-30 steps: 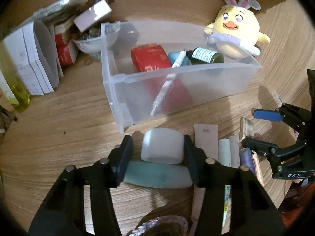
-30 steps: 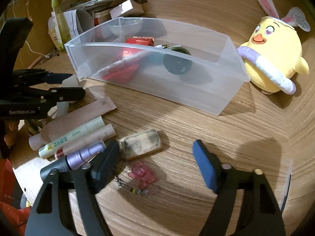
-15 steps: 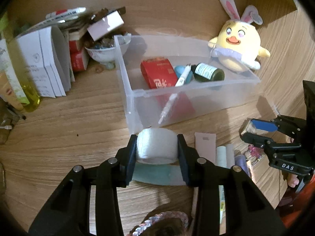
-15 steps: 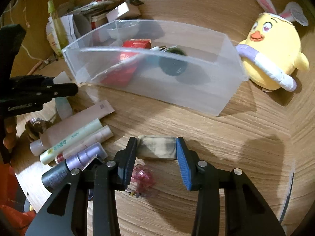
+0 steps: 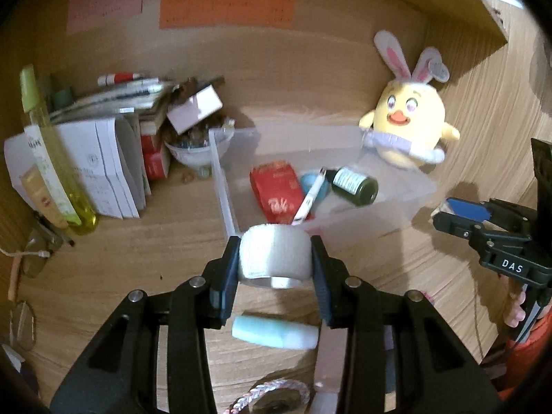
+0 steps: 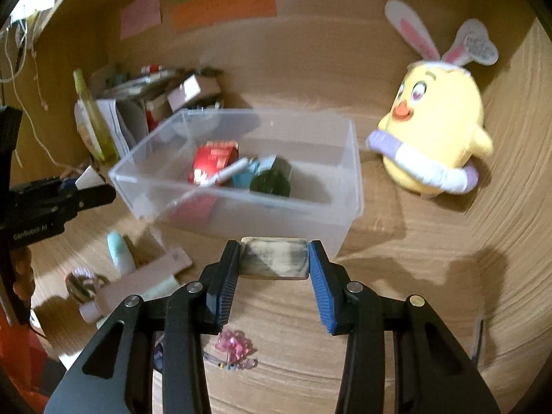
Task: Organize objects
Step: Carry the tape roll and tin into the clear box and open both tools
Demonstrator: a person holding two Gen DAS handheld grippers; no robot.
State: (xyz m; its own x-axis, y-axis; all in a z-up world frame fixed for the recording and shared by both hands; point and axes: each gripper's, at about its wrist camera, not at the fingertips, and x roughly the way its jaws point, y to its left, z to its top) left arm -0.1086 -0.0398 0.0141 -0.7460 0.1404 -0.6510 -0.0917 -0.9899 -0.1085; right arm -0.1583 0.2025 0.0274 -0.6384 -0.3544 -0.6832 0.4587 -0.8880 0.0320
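My left gripper [image 5: 275, 260] is shut on a white tape roll [image 5: 274, 258] and holds it above the desk, just before the near left corner of the clear plastic bin [image 5: 224, 189]. My right gripper [image 6: 274, 258] is shut on a worn rectangular eraser [image 6: 274, 258], lifted in front of the bin [image 6: 310, 220]. The bin holds a red packet [image 5: 276, 193], a white pen [image 5: 308, 200], a blue item [image 5: 315, 186] and a dark green bottle [image 5: 355, 184]. The right gripper also shows at the right of the left wrist view [image 5: 462, 214].
A yellow bunny-eared plush [image 5: 408, 131] stands right of the bin. Papers, boxes, a bowl [image 5: 193, 151] and a yellow-green bottle [image 5: 51, 151] crowd the back left. A mint tube [image 5: 274, 333], other tubes [image 6: 138, 283] and a pink clip [image 6: 236, 343] lie on the desk in front.
Both grippers closed on their objects, the left on the tape roll, the right on the eraser, and lifted them off the desk toward the bin.
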